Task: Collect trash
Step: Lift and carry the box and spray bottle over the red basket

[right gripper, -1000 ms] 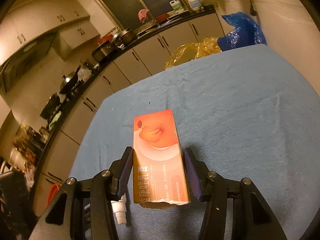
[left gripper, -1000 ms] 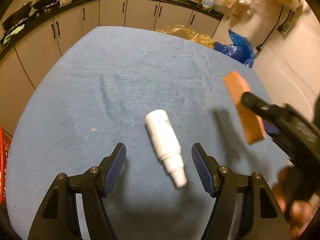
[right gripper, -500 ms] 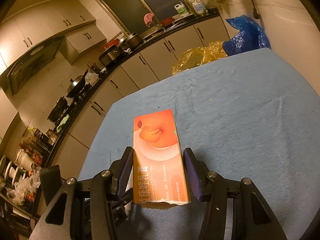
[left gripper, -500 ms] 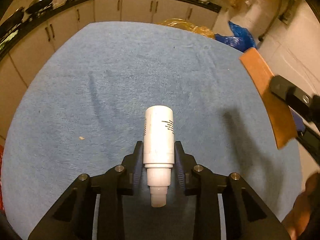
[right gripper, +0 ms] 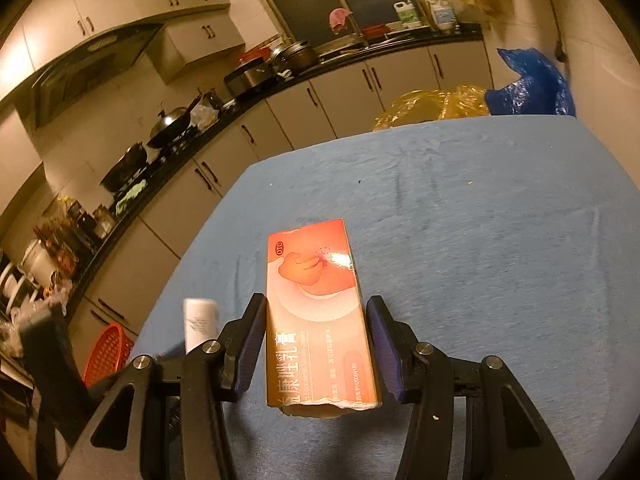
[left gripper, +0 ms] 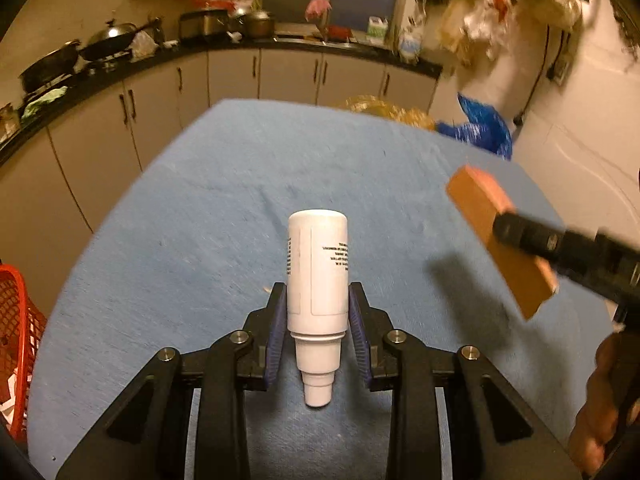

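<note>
Above the blue table [left gripper: 200, 208], my left gripper [left gripper: 318, 320] is clamped on the white bottle [left gripper: 318, 272], and my right gripper [right gripper: 316, 344] grips the orange box [right gripper: 320, 320].

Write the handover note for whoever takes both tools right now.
Left tool: shut on the white plastic pump bottle, nozzle end toward the camera, lifted off the blue cloth-covered table; its jaws have just been closing.
Right tool: shut on the orange cardboard medicine box, also held above the table.
Done: both pieces picked up.
Left: drop them off. A red mesh basket stands on the floor past the table's left edge, probably the bin. No other trash shows on the table.
</note>
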`<state>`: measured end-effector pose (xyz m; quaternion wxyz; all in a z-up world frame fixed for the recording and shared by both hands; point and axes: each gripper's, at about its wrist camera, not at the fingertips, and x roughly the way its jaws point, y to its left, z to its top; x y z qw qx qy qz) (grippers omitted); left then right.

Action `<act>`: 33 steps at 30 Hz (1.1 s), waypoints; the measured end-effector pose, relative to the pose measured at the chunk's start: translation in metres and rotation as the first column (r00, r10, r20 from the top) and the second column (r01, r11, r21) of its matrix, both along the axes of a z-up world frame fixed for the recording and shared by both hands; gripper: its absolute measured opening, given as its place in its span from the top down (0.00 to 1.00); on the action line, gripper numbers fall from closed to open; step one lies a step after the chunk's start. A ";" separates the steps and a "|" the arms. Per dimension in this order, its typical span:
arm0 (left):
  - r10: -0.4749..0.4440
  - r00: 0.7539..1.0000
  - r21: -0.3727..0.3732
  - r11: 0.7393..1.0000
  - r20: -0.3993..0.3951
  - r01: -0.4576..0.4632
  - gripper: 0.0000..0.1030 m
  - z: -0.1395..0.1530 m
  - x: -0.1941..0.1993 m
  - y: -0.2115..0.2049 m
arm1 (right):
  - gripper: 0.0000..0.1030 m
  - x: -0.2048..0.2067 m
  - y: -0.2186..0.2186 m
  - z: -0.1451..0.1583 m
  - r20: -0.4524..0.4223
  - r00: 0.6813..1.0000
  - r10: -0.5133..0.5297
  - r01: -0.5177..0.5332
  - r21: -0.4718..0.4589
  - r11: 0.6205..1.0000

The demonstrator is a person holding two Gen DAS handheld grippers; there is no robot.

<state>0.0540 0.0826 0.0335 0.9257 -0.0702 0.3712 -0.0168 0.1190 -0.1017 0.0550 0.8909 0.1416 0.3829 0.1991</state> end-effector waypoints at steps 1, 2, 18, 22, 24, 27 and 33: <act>0.010 1.000 -0.009 1.000 0.007 -0.010 0.72 0.001 -0.001 0.005 | 0.47 -0.001 0.002 -0.001 0.001 1.000 0.005 -0.005 -0.007 1.000; 0.015 1.000 -0.019 1.000 0.010 -0.015 0.72 0.001 0.000 0.009 | 0.47 -0.002 0.004 -0.002 0.003 1.000 0.011 -0.011 -0.014 1.000; 0.086 0.996 -0.007 0.996 0.023 -0.086 0.72 0.005 0.007 0.019 | 0.46 -0.011 0.025 -0.005 0.015 0.997 0.074 -0.073 -0.047 0.996; 0.094 0.995 0.015 0.995 0.036 -0.095 0.72 0.005 0.006 0.016 | 0.46 -0.012 0.025 -0.004 0.017 0.997 0.071 -0.070 -0.046 0.996; 0.101 0.994 0.029 0.994 0.044 -0.102 0.72 0.006 0.005 0.015 | 0.46 -0.012 0.026 -0.003 0.020 0.997 0.071 -0.070 -0.044 0.997; 0.108 0.993 0.044 0.993 0.055 -0.110 0.72 0.007 0.004 0.013 | 0.46 -0.013 0.026 -0.003 0.021 0.997 0.072 -0.071 -0.041 0.997; 0.112 0.991 0.070 0.991 0.075 -0.117 0.72 0.014 -0.004 0.009 | 0.46 -0.013 0.023 -0.001 0.025 0.997 0.067 -0.066 -0.029 0.997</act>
